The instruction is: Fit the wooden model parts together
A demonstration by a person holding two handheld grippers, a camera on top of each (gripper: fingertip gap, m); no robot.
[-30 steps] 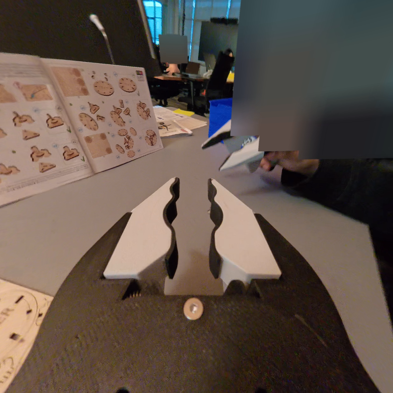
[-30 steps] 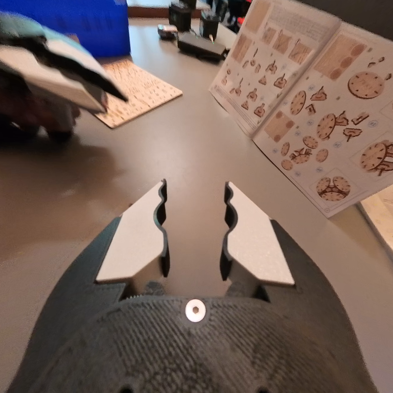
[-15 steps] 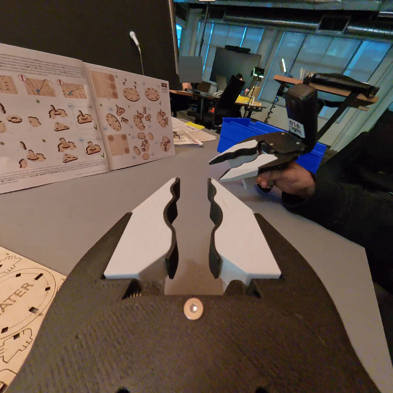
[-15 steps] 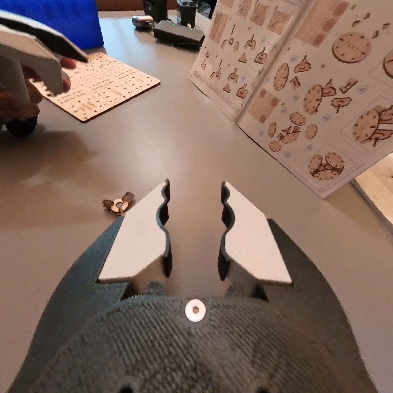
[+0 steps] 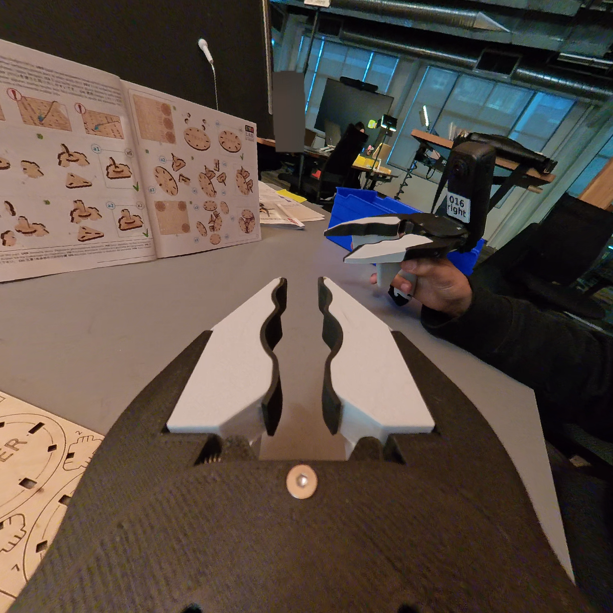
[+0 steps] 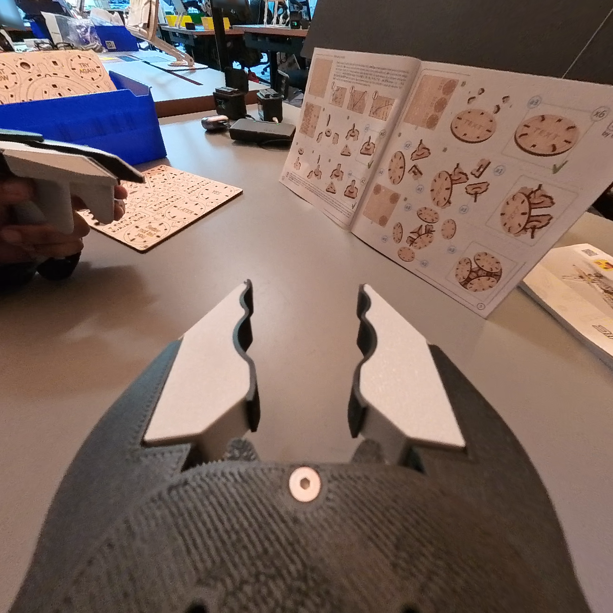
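I count two grippers over the grey table (image 6: 298, 232). Left gripper (image 5: 302, 282): jaws narrowly apart, nothing between. Right gripper (image 6: 303, 287): jaws wide apart, bare. One open instruction booklet (image 6: 447, 159) stands beyond both; one wooden cut-out sheet (image 6: 172, 205) lies left of it, one blue bin (image 6: 99, 129) behind that sheet.

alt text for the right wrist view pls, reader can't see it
The right gripper, fingers apart and empty, hovers over a bare grey table. An open instruction booklet stands ahead on the right; the left gripper sits at far left over a laser-cut wooden sheet, by a blue bin.
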